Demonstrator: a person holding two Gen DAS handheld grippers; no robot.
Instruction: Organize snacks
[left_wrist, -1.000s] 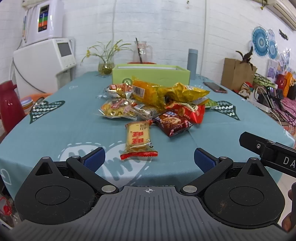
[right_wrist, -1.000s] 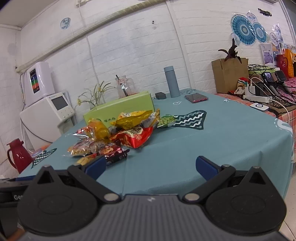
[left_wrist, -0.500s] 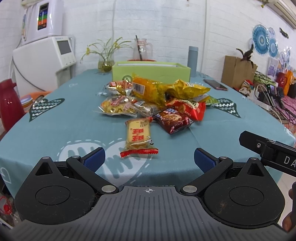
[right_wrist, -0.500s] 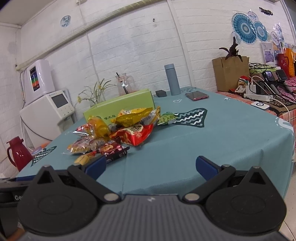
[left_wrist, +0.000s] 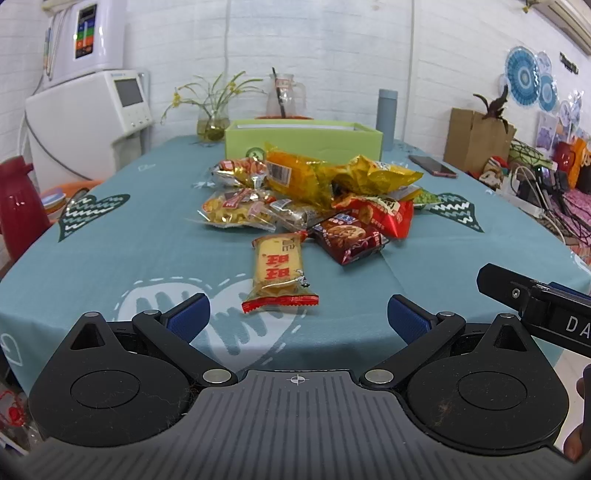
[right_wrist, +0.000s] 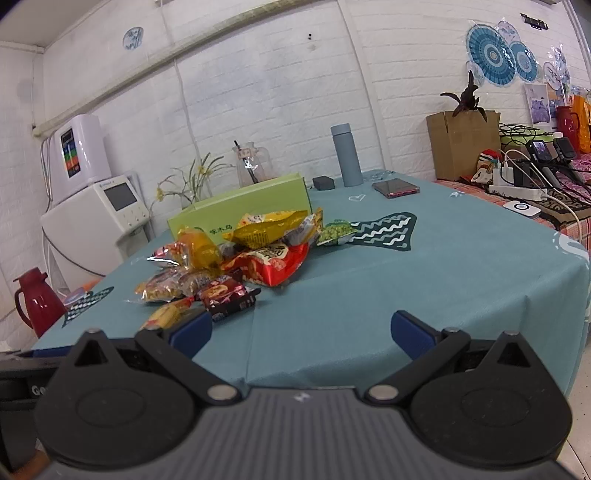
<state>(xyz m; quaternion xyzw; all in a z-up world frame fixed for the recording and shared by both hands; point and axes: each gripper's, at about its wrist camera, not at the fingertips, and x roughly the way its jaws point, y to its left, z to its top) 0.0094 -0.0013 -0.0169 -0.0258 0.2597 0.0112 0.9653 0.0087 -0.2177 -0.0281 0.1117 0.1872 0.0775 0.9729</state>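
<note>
Hovering off the table's near edge, the left gripper (left_wrist: 298, 314) and right gripper (right_wrist: 301, 334) both have fingers spread, empty. Take the yellow cracker packet (left_wrist: 279, 271) nearest that edge first, pinching across its width, bound for the green box (left_wrist: 303, 142) behind the pile.

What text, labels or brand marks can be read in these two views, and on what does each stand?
"DA", cut off by the frame edge: right gripper's black body.
"Go", partly hidden: left gripper's body.
Two large red characters: yellow cracker packet; not legible to me.
Print on the green box: too blurred.
Other snack wrappers: too small.
</note>
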